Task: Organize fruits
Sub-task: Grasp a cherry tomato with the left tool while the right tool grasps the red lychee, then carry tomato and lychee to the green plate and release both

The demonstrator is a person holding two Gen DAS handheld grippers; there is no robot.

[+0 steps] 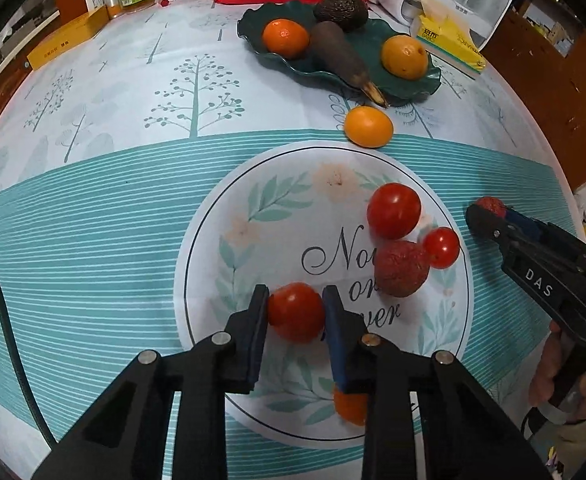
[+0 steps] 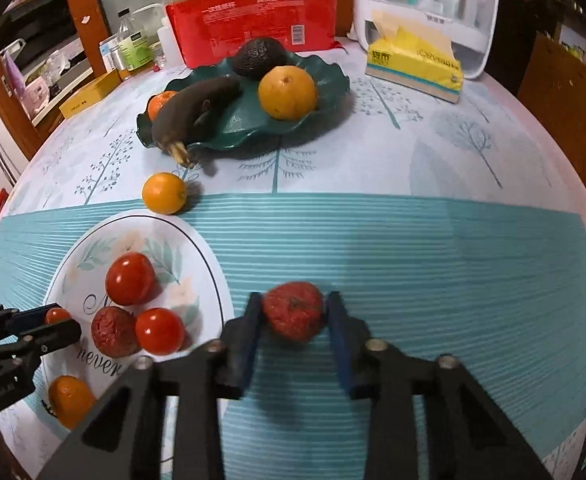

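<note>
Left claw (image 1: 295,304) gripping tomato (image 1: 296,312), green plate (image 1: 373,46) holding avocado (image 1: 341,11)

- the striped band of the surface (image 2: 433,248) right of the printed white circle (image 2: 209,276) lies bare, a broad lane for a hand-held gripper.
- inside the circle, two tomatoes (image 1: 393,210) (image 1: 441,248) and a lychee (image 1: 401,268) crowd together, touching or nearly so, leaving little room between them.
- a small orange (image 1: 368,126) sits between the circle and the green dish (image 1: 261,50), narrowing that approach.
- the dish is crowded (dark banana (image 1: 343,60), avocado (image 1: 341,10), two oranges (image 1: 285,38) (image 1: 405,57)); bare dish shows at its near-right part in the right wrist view.
- the tissue box (image 2: 413,68) and red package (image 2: 253,8) wall off the far edge.
</note>
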